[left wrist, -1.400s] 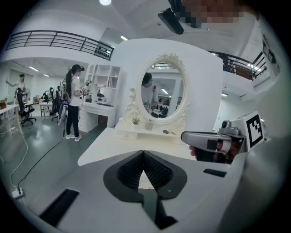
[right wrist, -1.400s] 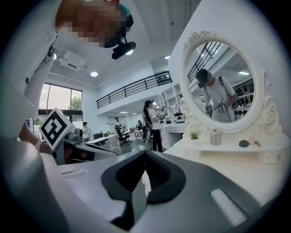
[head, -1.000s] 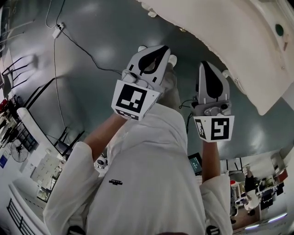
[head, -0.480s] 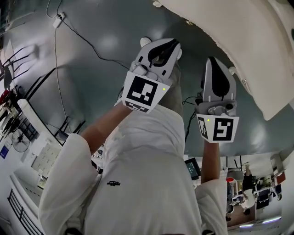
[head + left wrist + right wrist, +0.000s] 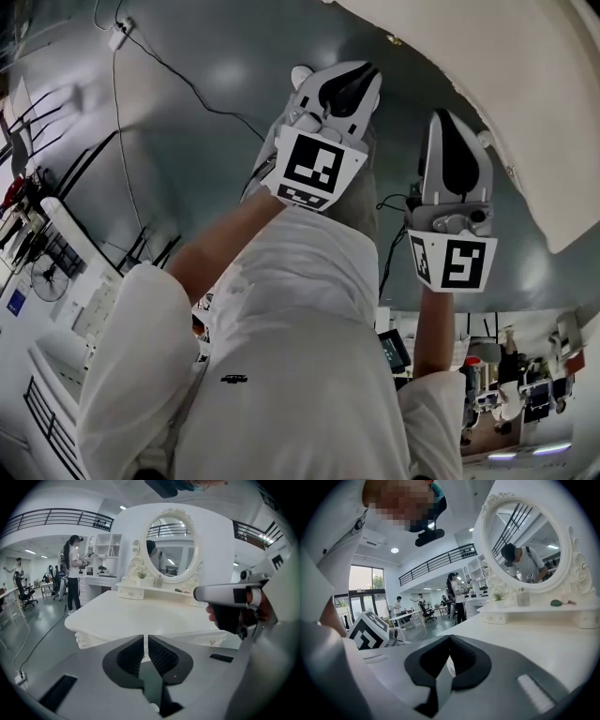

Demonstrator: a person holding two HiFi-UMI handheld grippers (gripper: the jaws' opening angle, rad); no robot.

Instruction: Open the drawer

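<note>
A white dressing table [image 5: 140,613] with an oval mirror [image 5: 168,550] stands ahead of me. Under its front edge a drawer front shows a small metal knob [image 5: 213,642]. My left gripper [image 5: 146,637] is shut with nothing between its pads and points down toward the table's front edge, well short of it. In the head view the left gripper [image 5: 361,80] and right gripper [image 5: 452,122] sit side by side near the table's curved edge [image 5: 525,141]. The right gripper [image 5: 450,638] is shut and empty too, looking across the tabletop [image 5: 543,634].
A black cable [image 5: 178,75] runs over the grey floor to a socket strip [image 5: 117,36]. A low shelf with small drawers [image 5: 133,591] sits under the mirror. A person [image 5: 72,571] stands at white shelving on the left, with desks and chairs behind.
In the head view the left gripper has moved up and to the right, closer to the table's edge. The right gripper has shifted slightly the same way. Both have stayed shut.
</note>
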